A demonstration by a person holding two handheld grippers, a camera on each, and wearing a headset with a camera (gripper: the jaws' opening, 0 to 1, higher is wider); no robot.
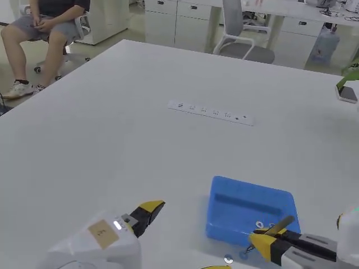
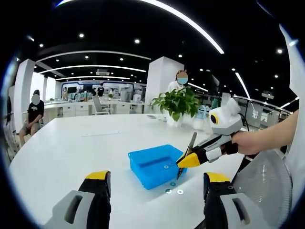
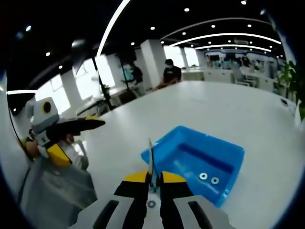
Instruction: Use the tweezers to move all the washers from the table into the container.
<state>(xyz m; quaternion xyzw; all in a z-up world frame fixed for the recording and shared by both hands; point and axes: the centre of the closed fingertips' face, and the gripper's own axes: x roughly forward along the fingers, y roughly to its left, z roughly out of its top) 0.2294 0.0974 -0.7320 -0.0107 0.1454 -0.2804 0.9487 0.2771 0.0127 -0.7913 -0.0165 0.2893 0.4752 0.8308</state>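
Observation:
A blue container (image 1: 247,196) (image 2: 152,167) (image 3: 190,152) sits on the white table with two washers (image 1: 259,225) (image 3: 203,176) inside. My right gripper (image 1: 262,242) (image 2: 188,161) (image 3: 151,177) is shut on the tweezers (image 2: 189,148) (image 3: 150,160), whose tips point down beside the container's near corner. Loose washers (image 1: 228,259) (image 2: 180,192) (image 3: 151,204) lie on the table just under the tips. Left of the container, my left gripper (image 1: 150,209) (image 2: 157,177) (image 3: 88,123) stands open with nothing in it.
A flat power strip (image 1: 210,112) lies across the middle of the table (image 1: 112,123). A potted plant (image 2: 178,105) stands at the table's far side. A person sits on a chair (image 1: 42,28) beyond the far left corner; office chairs and desks stand behind.

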